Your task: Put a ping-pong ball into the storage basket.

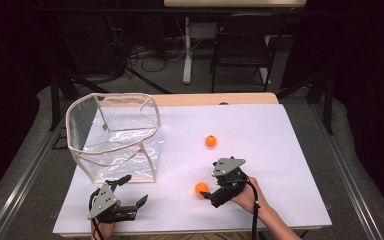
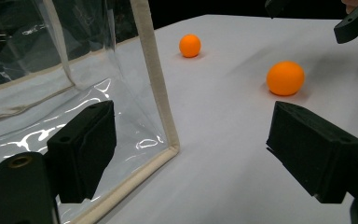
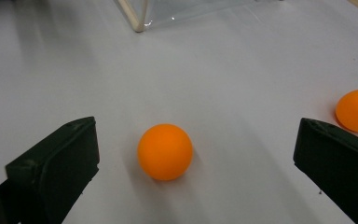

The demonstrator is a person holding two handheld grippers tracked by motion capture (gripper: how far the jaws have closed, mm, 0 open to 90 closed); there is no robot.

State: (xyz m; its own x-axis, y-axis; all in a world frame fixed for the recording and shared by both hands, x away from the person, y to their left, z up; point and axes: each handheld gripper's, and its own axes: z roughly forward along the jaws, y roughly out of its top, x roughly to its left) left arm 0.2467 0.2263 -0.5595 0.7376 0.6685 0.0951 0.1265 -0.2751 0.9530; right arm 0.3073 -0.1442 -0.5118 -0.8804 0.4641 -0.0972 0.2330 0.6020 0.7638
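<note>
Smooth orange ball [image 3: 164, 151], glossy clear bag [image 1: 115, 135], matte table [image 1: 260, 130]

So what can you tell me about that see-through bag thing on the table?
The clear bag looks like soft shiny plastic, with cream fabric edging along every seam and round its open top. It stands upright on the white table, at the far left part, and its top rim sags a little. Its crinkly walls catch the light. Nothing seems to be inside. The left gripper is near its front corner, jaws open, not touching. Both orange balls lie outside it.

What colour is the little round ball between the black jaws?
The small round ball is bright orange, clearest in the right gripper view.
</note>
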